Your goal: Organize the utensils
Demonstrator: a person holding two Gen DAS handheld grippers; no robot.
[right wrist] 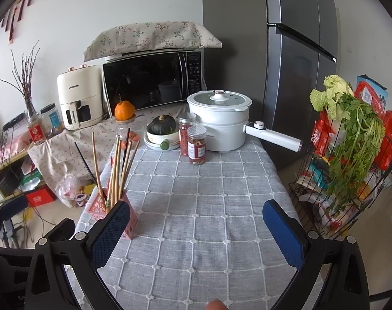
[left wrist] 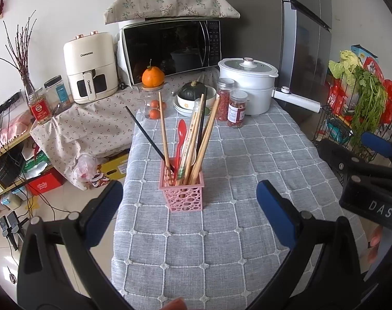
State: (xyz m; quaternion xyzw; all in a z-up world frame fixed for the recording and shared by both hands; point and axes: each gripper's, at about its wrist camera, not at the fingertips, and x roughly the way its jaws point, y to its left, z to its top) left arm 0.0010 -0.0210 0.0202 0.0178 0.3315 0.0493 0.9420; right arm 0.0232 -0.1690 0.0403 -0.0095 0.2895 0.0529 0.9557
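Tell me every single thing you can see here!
utensil basket: one, pink, on the grey tablecloth, near its left side
chopsticks: several, wooden and black, standing in the basket
spoon: one, red, in the basket
jars: two, red contents, beside the pot
electric pot: one, white, far end of table
squash: one, dark green, in stacked bowls
orange: one, on a glass jar
microwave: one, under a floral cloth
air fryer: one, cream, left of microwave
fridge: one, grey, right
greens: bunch, on wire rack
left gripper: jaws open, empty
right gripper: jaws open, empty
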